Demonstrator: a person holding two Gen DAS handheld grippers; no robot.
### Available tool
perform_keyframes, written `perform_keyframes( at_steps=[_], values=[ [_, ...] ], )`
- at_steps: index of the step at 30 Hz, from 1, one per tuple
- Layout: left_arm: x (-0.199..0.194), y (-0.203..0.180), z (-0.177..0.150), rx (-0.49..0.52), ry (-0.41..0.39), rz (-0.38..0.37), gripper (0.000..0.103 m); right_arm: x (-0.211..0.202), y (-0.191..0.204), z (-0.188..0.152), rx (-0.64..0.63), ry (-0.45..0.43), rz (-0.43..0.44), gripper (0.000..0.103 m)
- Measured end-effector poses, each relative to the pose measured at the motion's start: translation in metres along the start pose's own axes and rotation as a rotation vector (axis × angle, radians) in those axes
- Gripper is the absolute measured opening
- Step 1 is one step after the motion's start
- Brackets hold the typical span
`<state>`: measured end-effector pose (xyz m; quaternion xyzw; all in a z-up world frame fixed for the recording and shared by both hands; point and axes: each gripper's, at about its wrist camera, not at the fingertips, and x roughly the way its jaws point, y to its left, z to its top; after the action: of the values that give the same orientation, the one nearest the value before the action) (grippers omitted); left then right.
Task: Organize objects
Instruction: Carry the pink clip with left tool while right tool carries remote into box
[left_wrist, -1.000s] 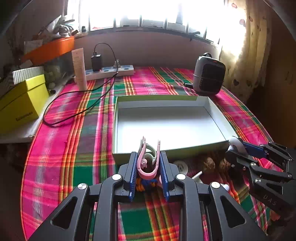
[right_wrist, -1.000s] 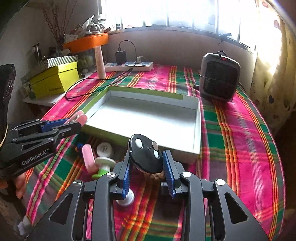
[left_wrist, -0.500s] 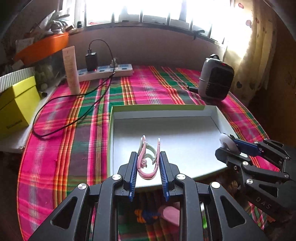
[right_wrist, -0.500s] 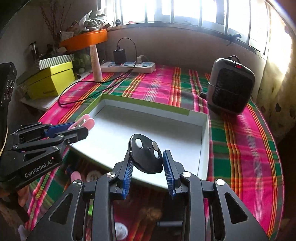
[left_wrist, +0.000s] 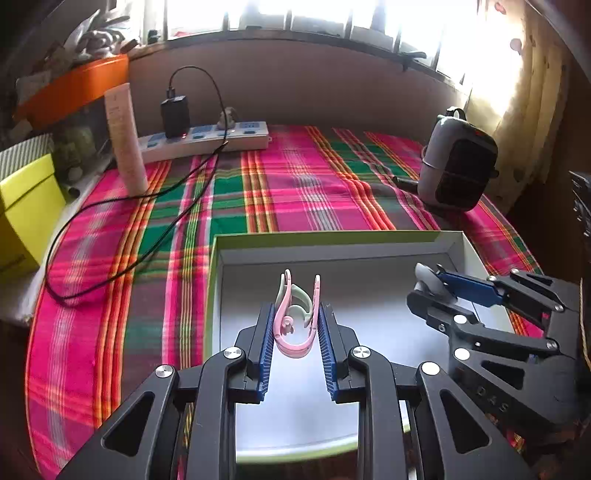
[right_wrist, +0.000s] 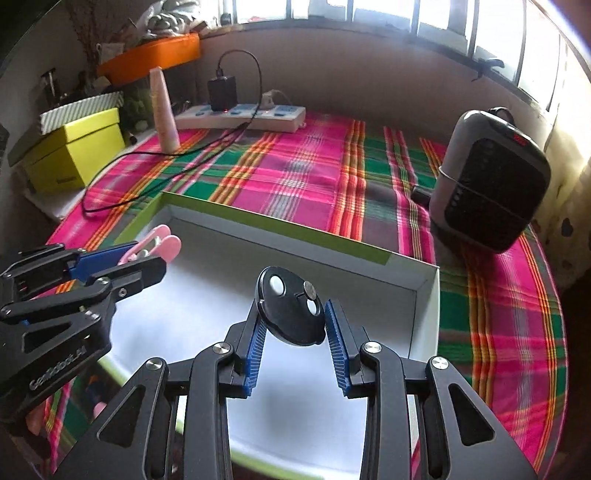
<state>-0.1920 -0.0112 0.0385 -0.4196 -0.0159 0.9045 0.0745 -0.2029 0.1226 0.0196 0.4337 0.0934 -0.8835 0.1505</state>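
My left gripper (left_wrist: 295, 325) is shut on a pink and pale green clip (left_wrist: 295, 314) and holds it above the left part of the white box (left_wrist: 332, 243) with a green rim. My right gripper (right_wrist: 291, 317) is shut on a black round disc (right_wrist: 291, 306) with two white spots, held above the middle of the same box (right_wrist: 280, 221). The right gripper also shows in the left wrist view (left_wrist: 439, 291), and the left gripper in the right wrist view (right_wrist: 122, 258). The box floor is bare.
The plaid cloth (left_wrist: 295, 184) covers the table. A small heater (right_wrist: 487, 184) stands at the right. A power strip (left_wrist: 207, 140) with a charger and black cable, a tall tube (left_wrist: 125, 140) and a yellow box (right_wrist: 77, 151) are at the back left.
Both grippers have moved forward and up from the loose items at the near edge and now hang over the box, each still holding its object.
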Motion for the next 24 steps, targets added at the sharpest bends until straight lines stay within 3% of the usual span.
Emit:
perform_keyframes(
  at_steps=[24],
  values=[
    [0.031,0.002,0.008,0.005,0.059,0.025,0.021,0.032,0.001,0.016,-0.017,0.056,-0.018,0.034]
  ],
)
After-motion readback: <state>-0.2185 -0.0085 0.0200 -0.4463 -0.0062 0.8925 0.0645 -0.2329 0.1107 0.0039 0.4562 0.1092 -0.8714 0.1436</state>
